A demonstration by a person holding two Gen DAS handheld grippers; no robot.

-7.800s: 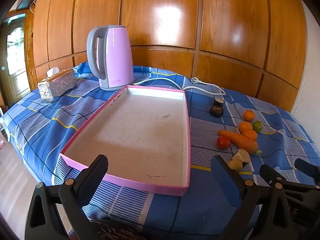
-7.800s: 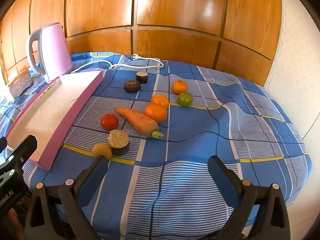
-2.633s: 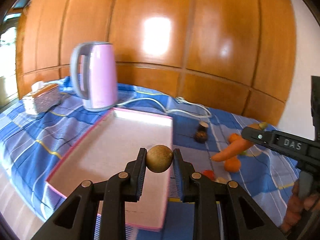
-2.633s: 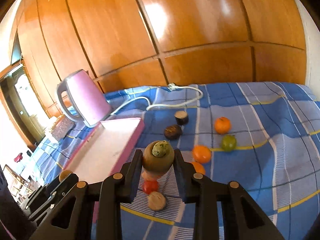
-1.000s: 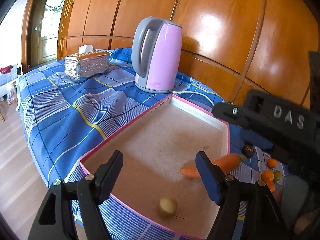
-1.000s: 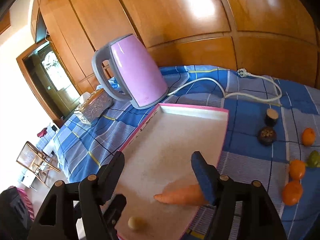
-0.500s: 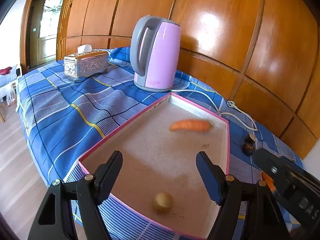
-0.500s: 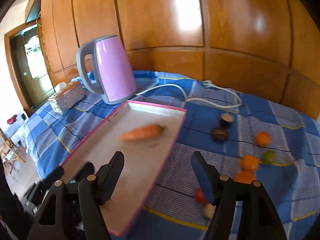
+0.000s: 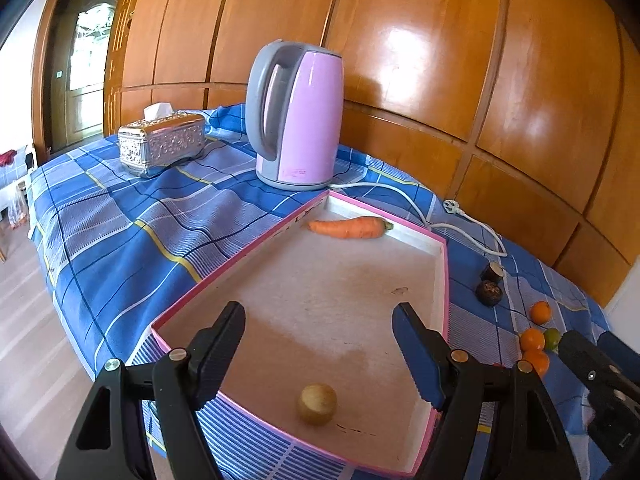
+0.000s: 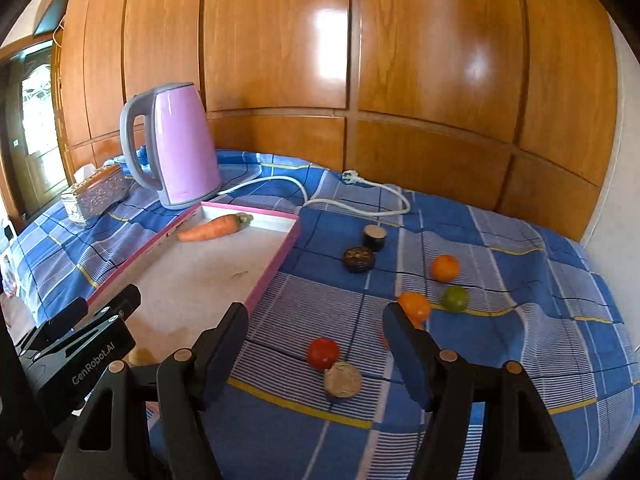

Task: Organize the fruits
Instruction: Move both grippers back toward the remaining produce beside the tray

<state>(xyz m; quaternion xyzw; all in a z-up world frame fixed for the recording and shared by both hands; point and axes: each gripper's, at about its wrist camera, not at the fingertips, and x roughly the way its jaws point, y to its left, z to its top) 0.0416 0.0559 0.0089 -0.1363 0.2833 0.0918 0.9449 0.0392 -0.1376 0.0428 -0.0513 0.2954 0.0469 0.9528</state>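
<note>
Both sets of jaws stand released, empty. Between the right gripper (image 10: 314, 340) jaws lies the tomato (image 10: 323, 353) (touching a tan cut piece (image 10: 342, 379)): straddle it alone. The tray (image 9: 443, 264) holds carrot (image 9: 348, 227) and round fruit (image 9: 317, 404) beneath the left gripper (image 9: 318, 336).

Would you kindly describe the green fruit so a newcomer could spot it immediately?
Start at the pink tray on the blue checked cloth and look to its right, where loose produce lies. The green fruit sits among three oranges; it is the only green round one there.
</note>
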